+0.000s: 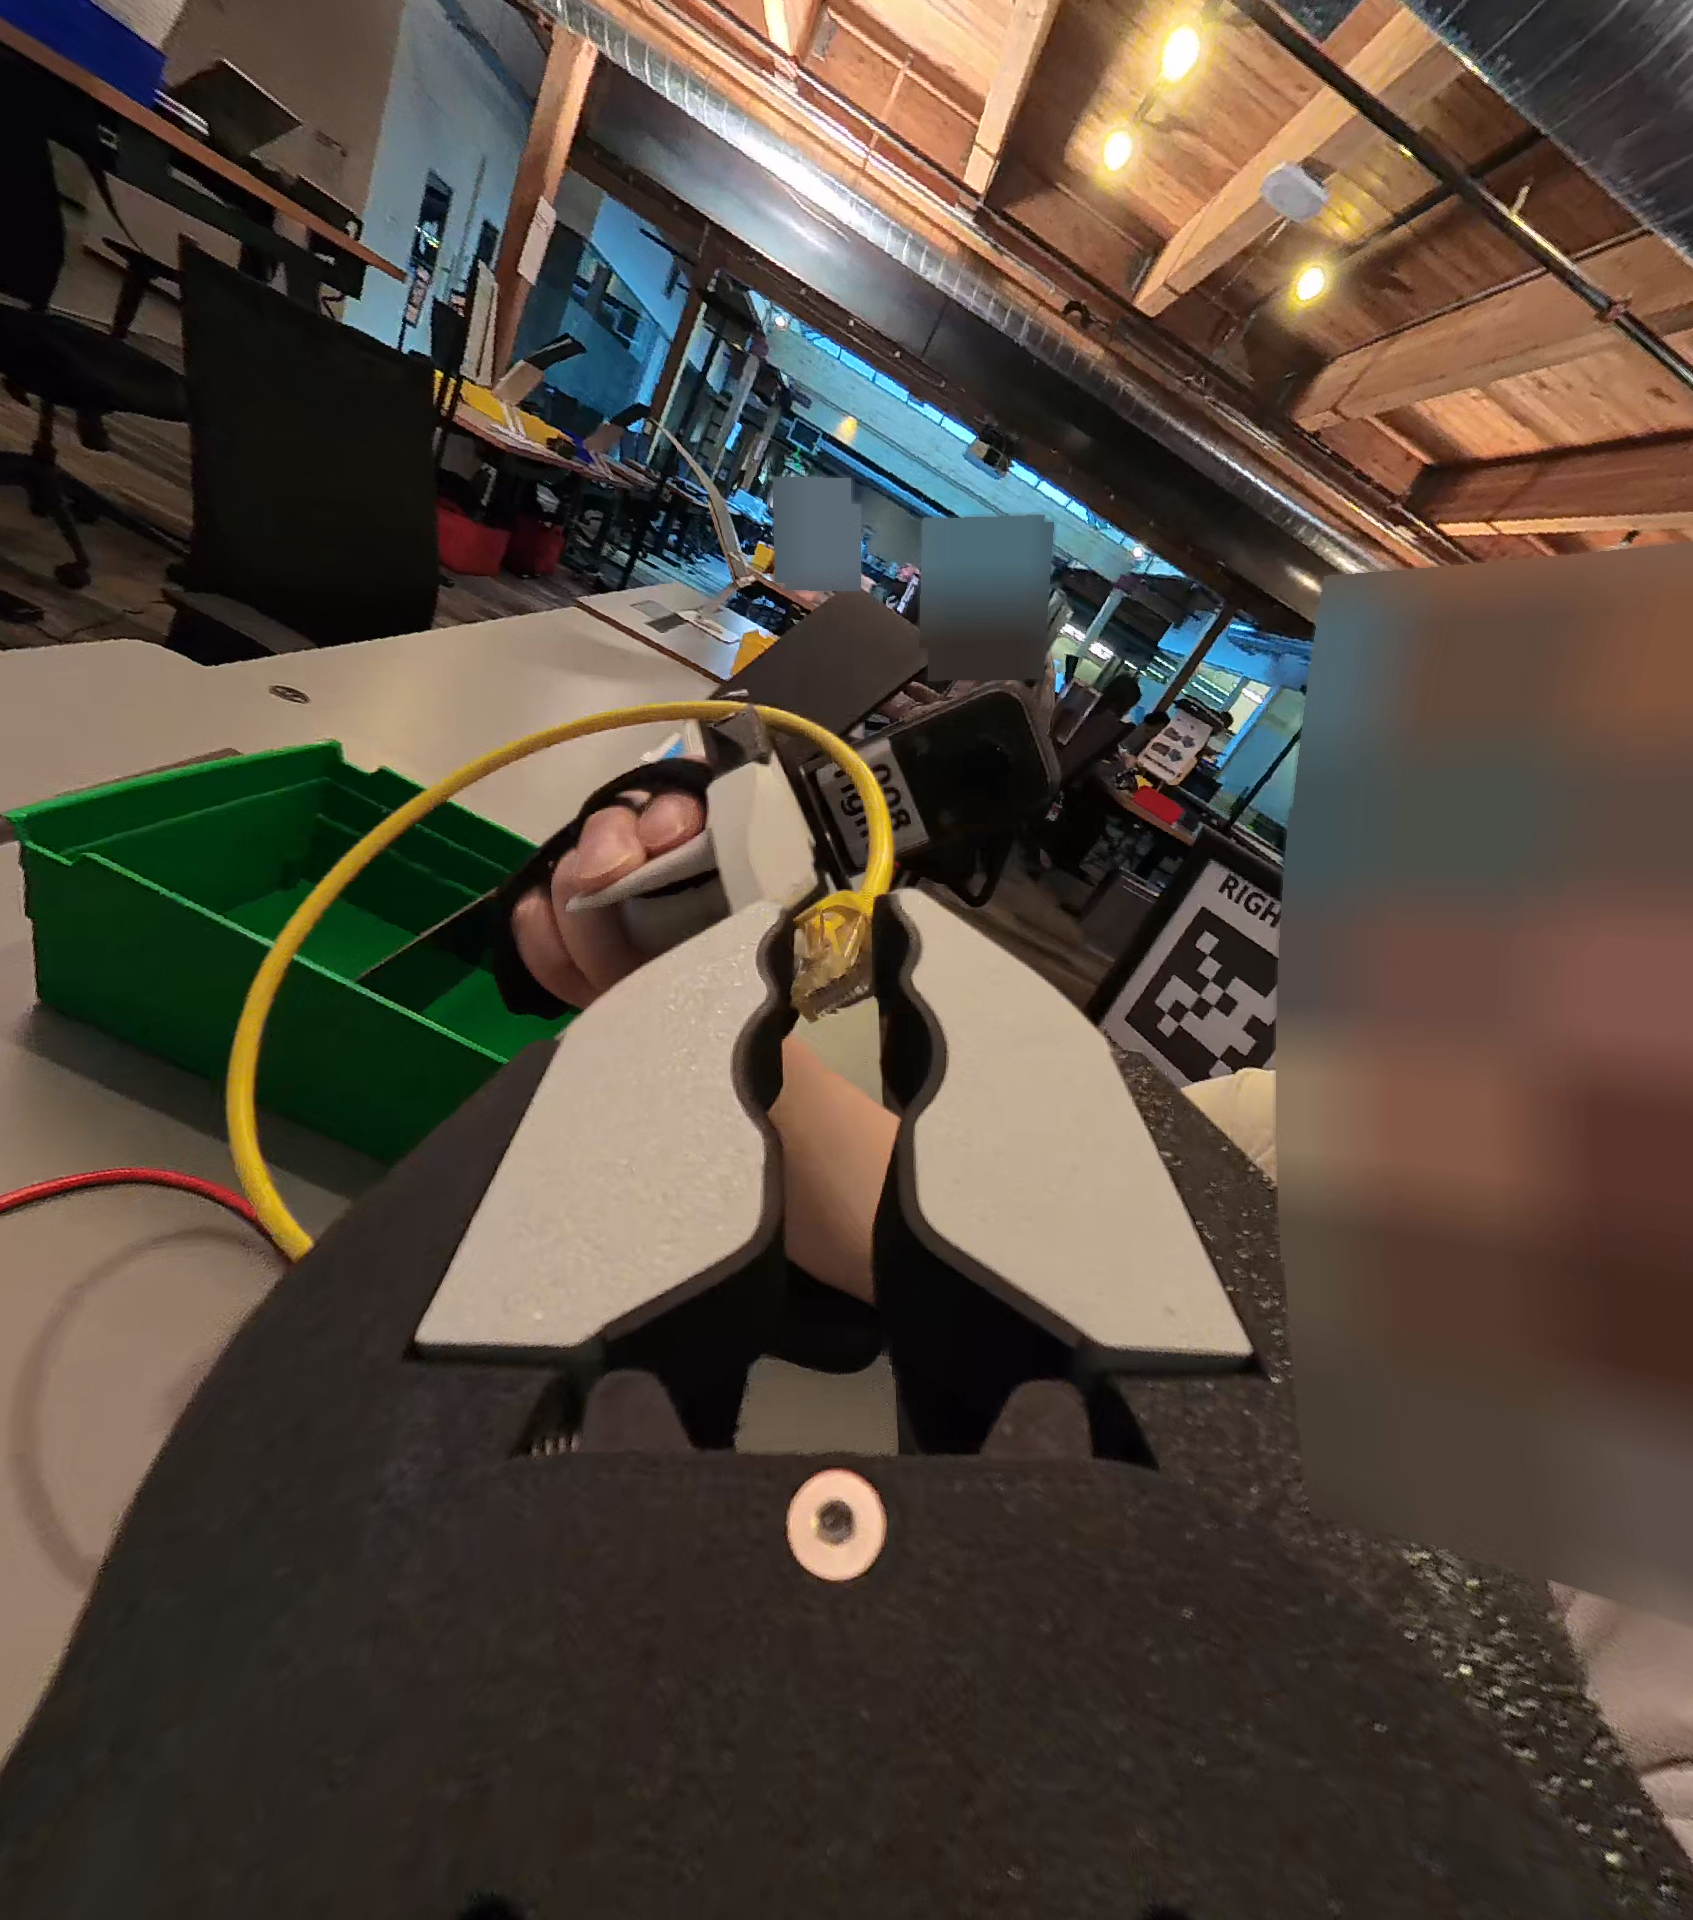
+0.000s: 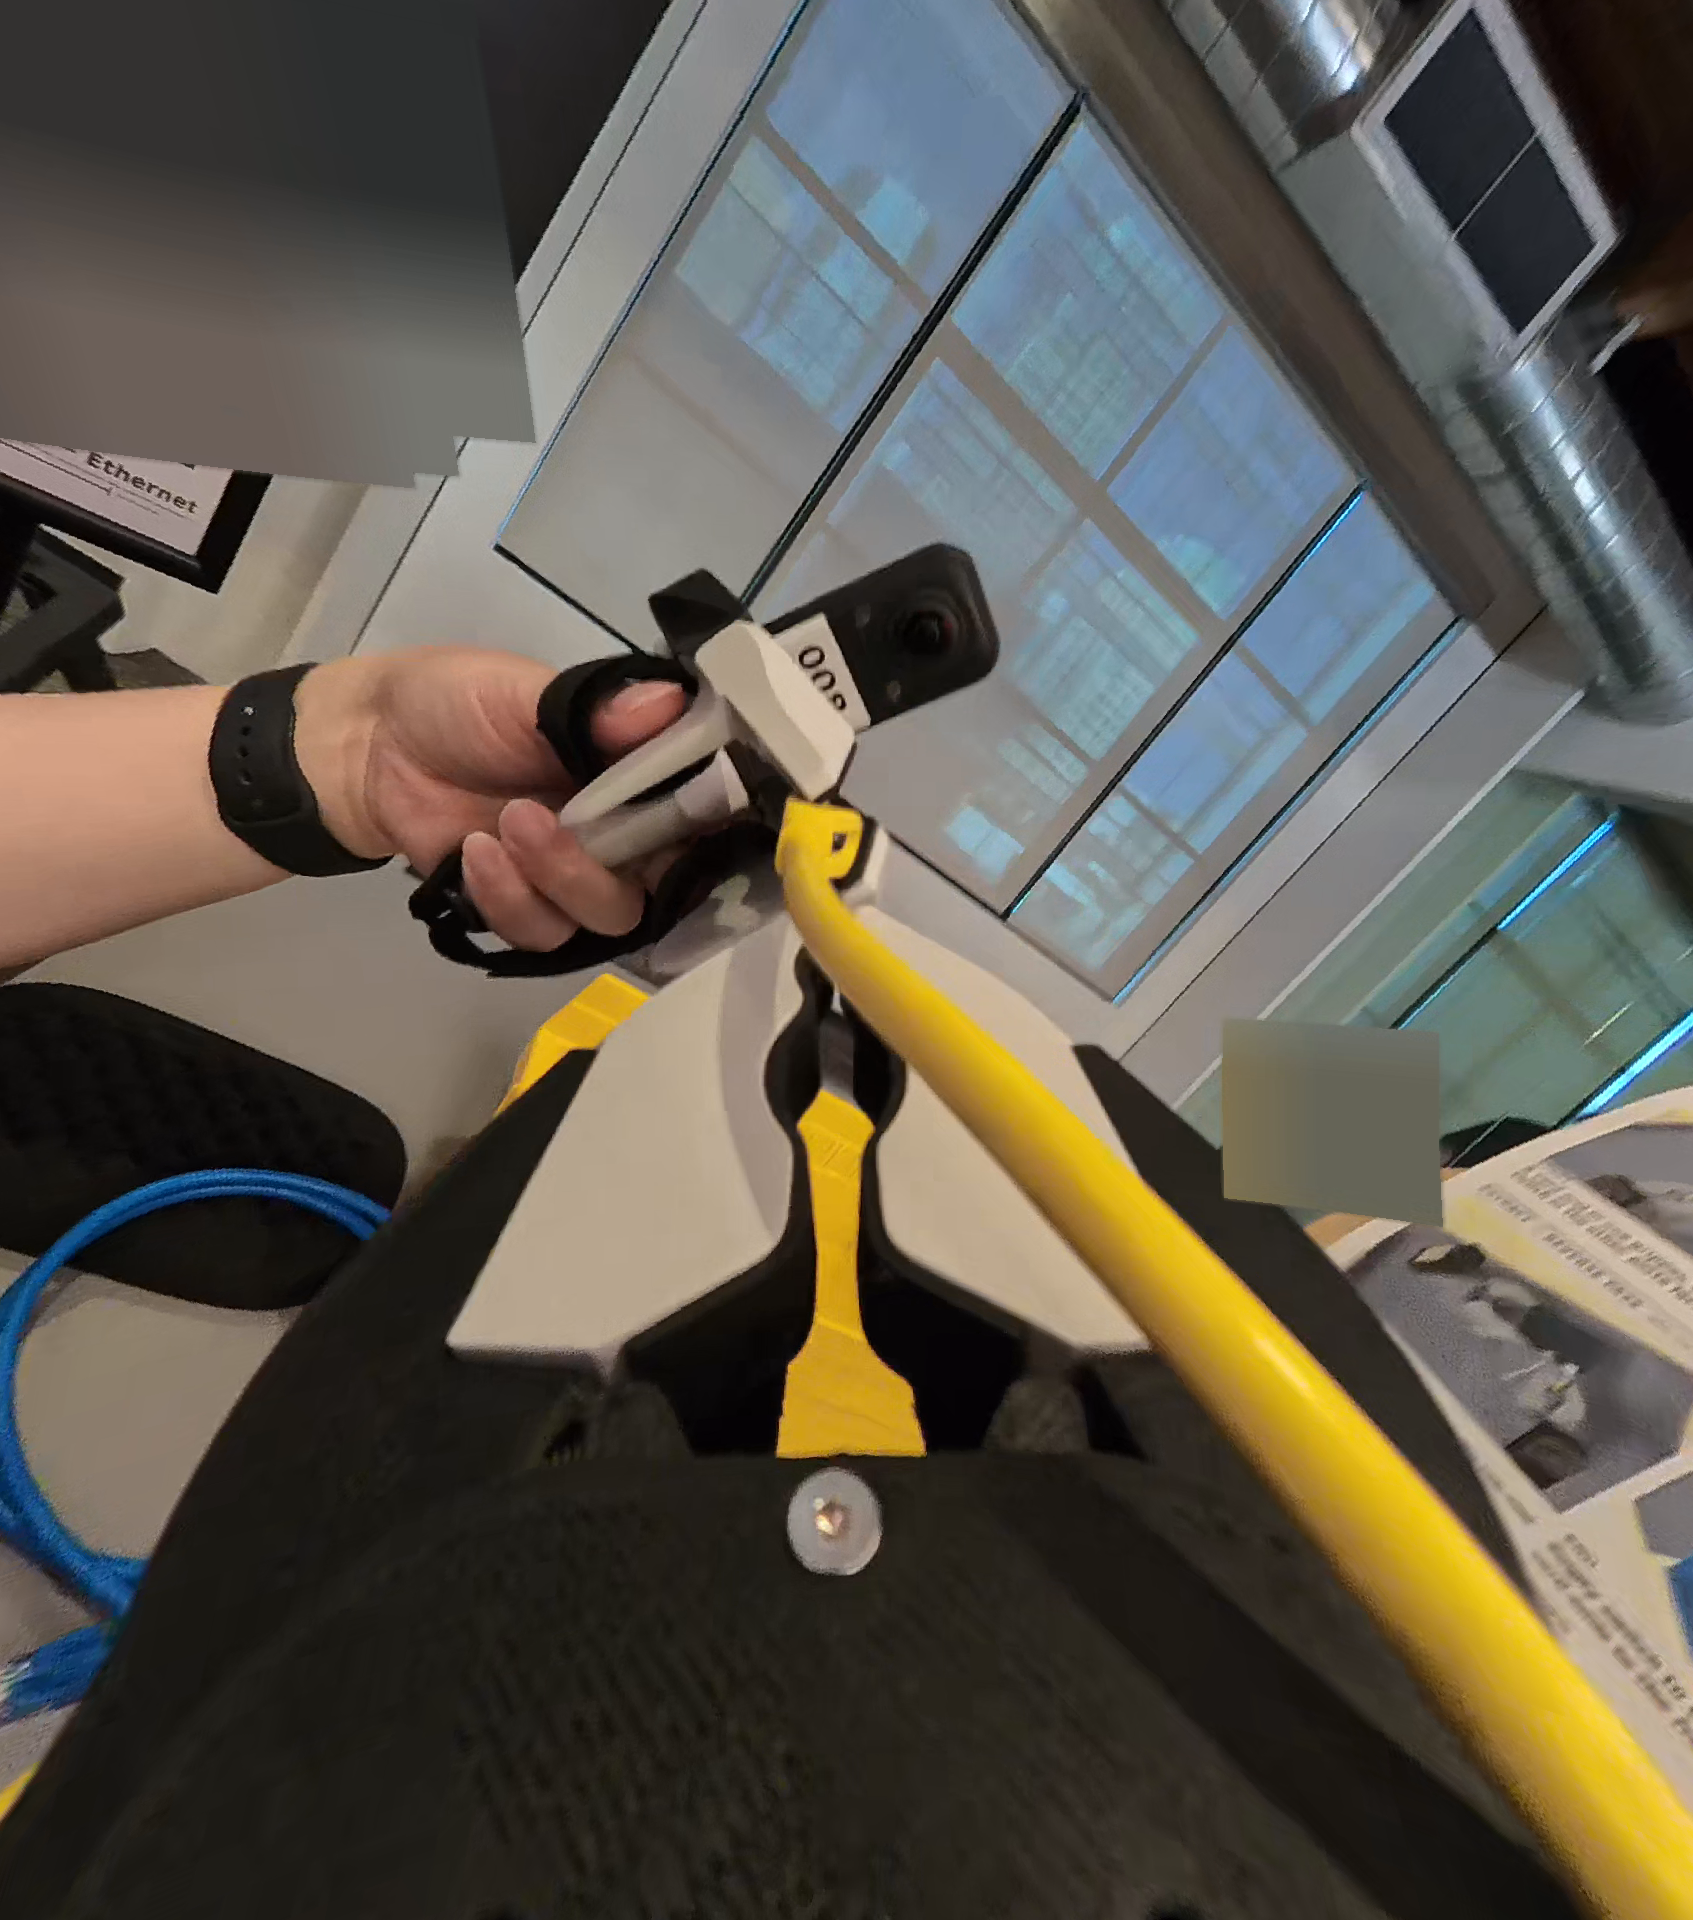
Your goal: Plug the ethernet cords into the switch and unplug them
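The yellow cord [image 1: 322, 935] is a thin, smooth ethernet cable that bows in a wide arc above the pale grey table [image 1: 146, 675], and it ends in a clear plastic plug [image 1: 829, 961] with yellow showing inside it. In the left wrist view that plug sits upright between the tips of the left gripper [image 1: 829, 966], whose two grey fingers are drawn close together and pinch it on both sides, with the cord rising out of the top of the plug. Farther along the arc the cord passes through the right gripper [image 1: 748, 727], seen at a distance with a hand [image 1: 603, 904] wrapped around its handle. In the right wrist view the right gripper [image 2: 826, 971] has its fingers nearly closed around the yellow cord, which runs thick and close to the lens from the lower right up to the tips. Just beyond those tips the left gripper [image 2: 821, 831] holds the plug end, and a hand [image 2: 468, 769] with a black wristband [image 2: 265, 769] squeezes its handle. A green bin [image 1: 229, 935] stands on the table behind the arc, and a thin red cord [image 1: 73, 1195] lies on the surface near it. A coiled blue cord [image 2: 21, 1382] lies on the table at the left of the right wrist view, with a printed sheet [image 2: 1600, 1351] on the right.
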A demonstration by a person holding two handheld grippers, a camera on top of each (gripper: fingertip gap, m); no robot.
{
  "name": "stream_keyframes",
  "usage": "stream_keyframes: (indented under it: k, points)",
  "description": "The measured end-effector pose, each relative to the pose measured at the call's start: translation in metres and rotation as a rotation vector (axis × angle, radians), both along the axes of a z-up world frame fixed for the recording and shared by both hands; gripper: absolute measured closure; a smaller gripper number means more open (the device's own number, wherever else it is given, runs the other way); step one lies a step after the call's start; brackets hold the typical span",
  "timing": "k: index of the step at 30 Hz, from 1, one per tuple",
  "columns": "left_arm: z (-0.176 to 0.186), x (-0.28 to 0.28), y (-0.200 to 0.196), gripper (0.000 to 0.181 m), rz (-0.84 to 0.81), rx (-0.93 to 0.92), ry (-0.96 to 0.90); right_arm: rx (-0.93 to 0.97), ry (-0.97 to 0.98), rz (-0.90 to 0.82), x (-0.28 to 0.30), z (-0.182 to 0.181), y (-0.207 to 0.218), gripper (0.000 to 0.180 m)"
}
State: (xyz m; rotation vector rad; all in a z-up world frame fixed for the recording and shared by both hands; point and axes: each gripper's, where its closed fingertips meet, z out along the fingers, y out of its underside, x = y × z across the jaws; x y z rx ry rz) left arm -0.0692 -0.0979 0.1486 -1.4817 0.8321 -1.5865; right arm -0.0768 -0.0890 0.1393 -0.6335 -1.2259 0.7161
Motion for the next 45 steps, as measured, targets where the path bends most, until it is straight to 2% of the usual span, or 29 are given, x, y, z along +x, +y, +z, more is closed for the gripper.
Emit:
stream_keyframes:
  k: [1,3,6,9,10,13,16,19,22,29,32,34,40,42,45]
  points:
    - [0.001,-0.002,0.001,0.167,0.006,0.0,-0.002,-0.019,-0.016,-0.006,-0.002,-0.003,0.004,0.179]
    - [0.0,-0.007,0.006,0.167,0.035,0.01,0.012,-0.05,-0.048,-0.002,-0.006,-0.01,0.007,0.166]
    - [-0.002,-0.011,0.011,0.167,0.073,0.029,0.024,-0.073,0.006,0.046,-0.009,-0.005,0.002,0.153]
    - [-0.004,-0.011,0.009,0.167,0.084,0.051,0.036,-0.096,0.081,0.052,-0.008,0.005,0.001,0.16]
    - [-0.004,-0.012,0.01,0.167,0.092,0.057,0.037,-0.085,0.059,0.067,-0.009,0.003,-0.002,0.169]
    - [-0.006,-0.011,0.004,0.166,0.062,0.051,0.044,-0.01,0.038,0.063,-0.009,0.001,-0.009,0.17]
    - [-0.014,-0.011,-0.001,0.147,0.017,-0.018,0.079,0.145,0.04,0.026,-0.006,0.002,-0.018,0.17]
    - [-0.016,-0.012,-0.006,0.151,-0.011,-0.023,0.083,0.236,0.01,-0.009,-0.007,-0.001,-0.022,0.17]
    - [-0.014,-0.01,-0.018,0.165,-0.074,-0.013,0.063,0.258,0.015,0.016,-0.007,-0.002,-0.026,0.17]
    - [-0.013,-0.009,-0.021,0.167,-0.104,-0.005,0.036,0.255,0.029,0.038,-0.007,-0.002,-0.027,0.17]
    - [-0.007,-0.014,-0.014,0.168,0.001,0.129,0.042,0.07,0.035,0.068,-0.011,0.002,-0.018,0.168]
    - [-0.004,-0.02,-0.009,0.168,0.111,0.261,0.083,-0.141,0.023,0.158,-0.015,0.003,-0.013,0.152]
    - [0.004,-0.033,-0.004,0.168,0.29,0.5,0.173,-0.703,0.055,0.459,-0.011,0.021,-0.003,0.151]
    - [0.003,-0.032,-0.003,0.168,0.335,0.576,0.197,-0.761,0.053,0.47,-0.011,0.021,0.001,0.151]
    - [0.0,-0.029,-0.002,0.168,0.375,0.635,0.242,-0.738,0.036,0.401,-0.014,0.015,0.005,0.153]
